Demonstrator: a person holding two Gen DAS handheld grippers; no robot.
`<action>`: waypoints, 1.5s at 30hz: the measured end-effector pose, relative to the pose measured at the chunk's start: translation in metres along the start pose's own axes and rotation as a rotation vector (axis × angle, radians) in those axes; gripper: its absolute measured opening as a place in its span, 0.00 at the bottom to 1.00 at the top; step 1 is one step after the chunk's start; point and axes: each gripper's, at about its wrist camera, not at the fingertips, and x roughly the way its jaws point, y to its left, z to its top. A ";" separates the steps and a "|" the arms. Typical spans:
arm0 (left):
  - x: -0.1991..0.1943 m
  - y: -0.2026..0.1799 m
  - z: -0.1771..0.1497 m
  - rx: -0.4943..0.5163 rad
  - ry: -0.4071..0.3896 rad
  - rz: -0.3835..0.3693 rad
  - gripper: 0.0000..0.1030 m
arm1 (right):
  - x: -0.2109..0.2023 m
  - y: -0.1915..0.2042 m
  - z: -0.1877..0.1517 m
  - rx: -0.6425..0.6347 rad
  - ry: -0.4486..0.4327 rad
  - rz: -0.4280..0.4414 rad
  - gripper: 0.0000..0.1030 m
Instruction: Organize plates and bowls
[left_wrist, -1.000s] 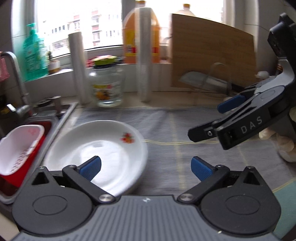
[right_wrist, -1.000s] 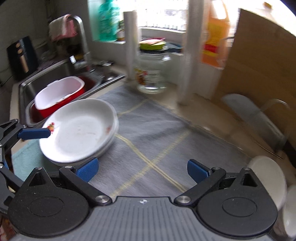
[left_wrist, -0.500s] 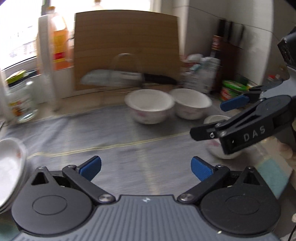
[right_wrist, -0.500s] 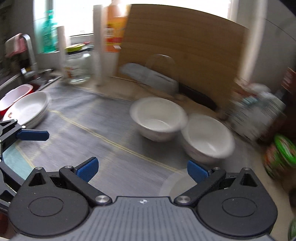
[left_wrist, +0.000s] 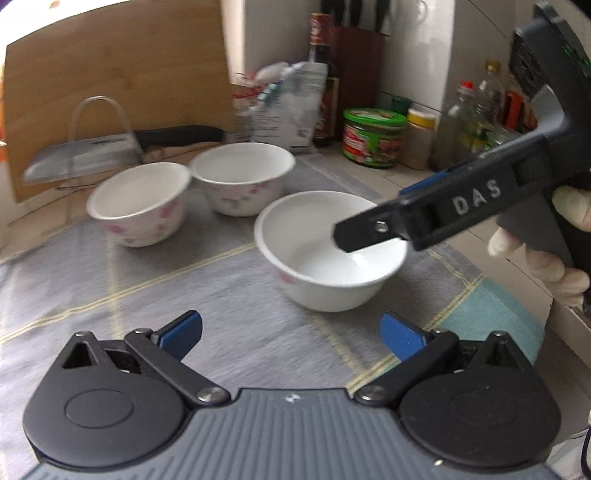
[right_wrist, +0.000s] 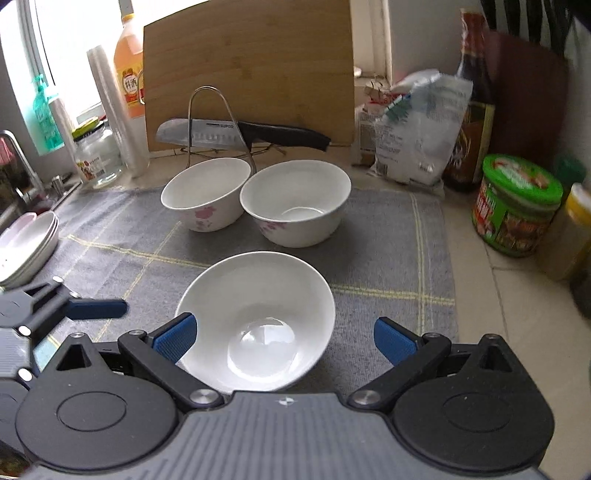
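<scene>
Kitchen table (right_wrist: 480, 266) under grey mat (right_wrist: 388, 240) with yellow lines; cutting board (right_wrist: 247, 70), knife (right_wrist: 236, 133) on wire rack, jars, bottles at back. Stack of plates (right_wrist: 26, 251) at mat's left edge by sink. Three white bowls, pink flowers outside: two touching at rear (right_wrist: 207, 192) (right_wrist: 295, 201), nearest bowl (right_wrist: 258, 317) upright on mat. My right gripper (right_wrist: 284, 338) spread wide, jaws empty, nearest bowl between them, left pad at rim. My left gripper (left_wrist: 291, 332) released, empty, nearest bowl just ahead.

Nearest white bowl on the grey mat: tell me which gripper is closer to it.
Right. The right gripper hangs open directly over the nearest bowl, its fingers flanking it. The left gripper is open too, short of that bowl.
</scene>
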 end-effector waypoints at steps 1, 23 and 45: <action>0.003 -0.003 0.000 0.009 0.001 -0.006 0.99 | 0.002 -0.002 0.000 0.009 0.000 0.003 0.99; 0.026 -0.009 0.019 0.106 -0.024 -0.114 0.82 | 0.025 -0.003 0.012 0.011 0.053 0.077 0.72; -0.036 0.026 -0.006 0.010 -0.013 -0.007 0.82 | 0.021 0.067 0.025 -0.097 0.070 0.207 0.72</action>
